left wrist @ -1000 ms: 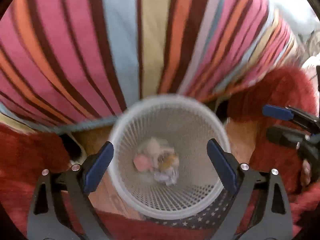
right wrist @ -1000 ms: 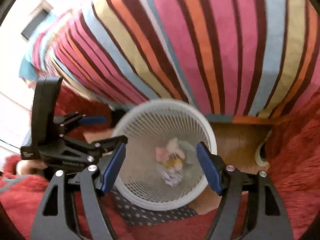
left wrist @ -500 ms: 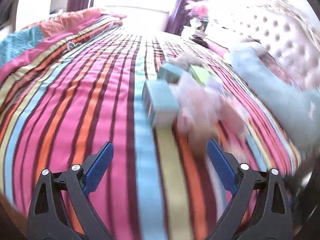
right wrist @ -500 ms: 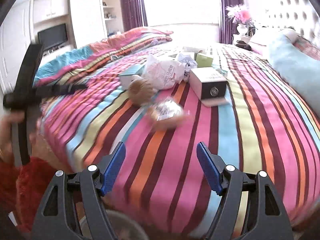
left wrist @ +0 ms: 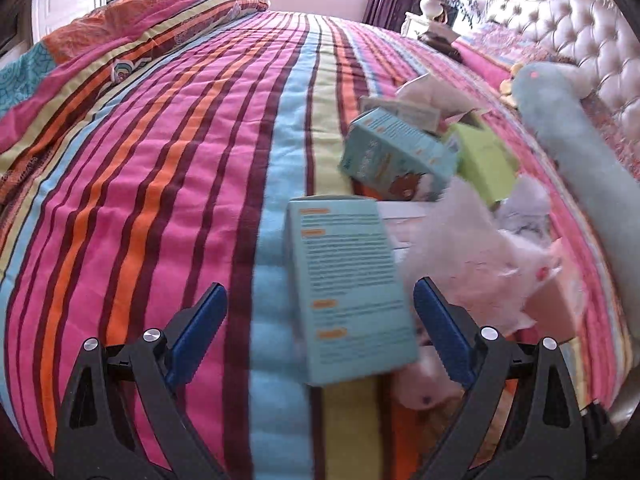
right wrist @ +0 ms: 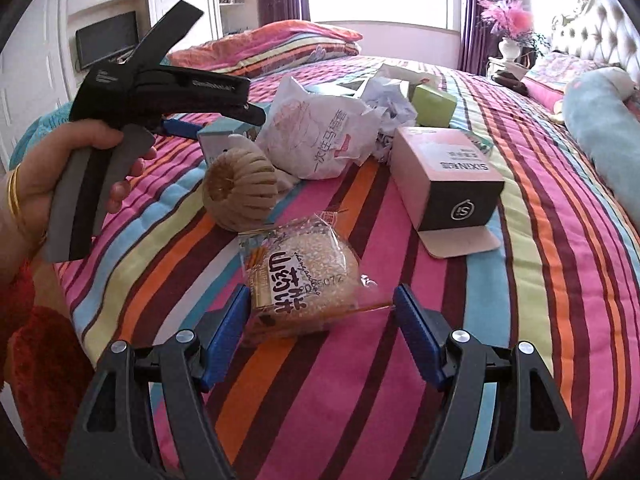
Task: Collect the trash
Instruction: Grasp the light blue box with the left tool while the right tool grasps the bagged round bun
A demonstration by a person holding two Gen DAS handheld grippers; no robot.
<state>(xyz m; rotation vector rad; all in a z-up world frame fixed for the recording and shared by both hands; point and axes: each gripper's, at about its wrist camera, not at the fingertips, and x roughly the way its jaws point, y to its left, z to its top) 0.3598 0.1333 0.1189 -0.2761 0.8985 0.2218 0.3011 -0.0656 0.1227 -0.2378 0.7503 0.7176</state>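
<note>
Trash heaped on striped bedspread (right wrist: 520, 280), mid-bed toward headboard side. Right gripper (right wrist: 322, 334) jaws apart, nothing clamped; clear-wrapped snack pack (right wrist: 304, 280) lying between the blue pads on the near edge, left pad at or very near the wrapper, can't tell if touching. Just beyond: round tan ribbed ball (right wrist: 240, 190), white printed bag (right wrist: 324, 132), pink/black box (right wrist: 452, 176) w/ flap open, green box (right wrist: 432, 106) far back. Left gripper (left wrist: 320, 332) jaws spread, empty, above teal box (left wrist: 348, 288); second teal box (left wrist: 396, 156) farther off. Left hand (right wrist: 52, 184) gripping handle at left of right-wrist view.
</note>
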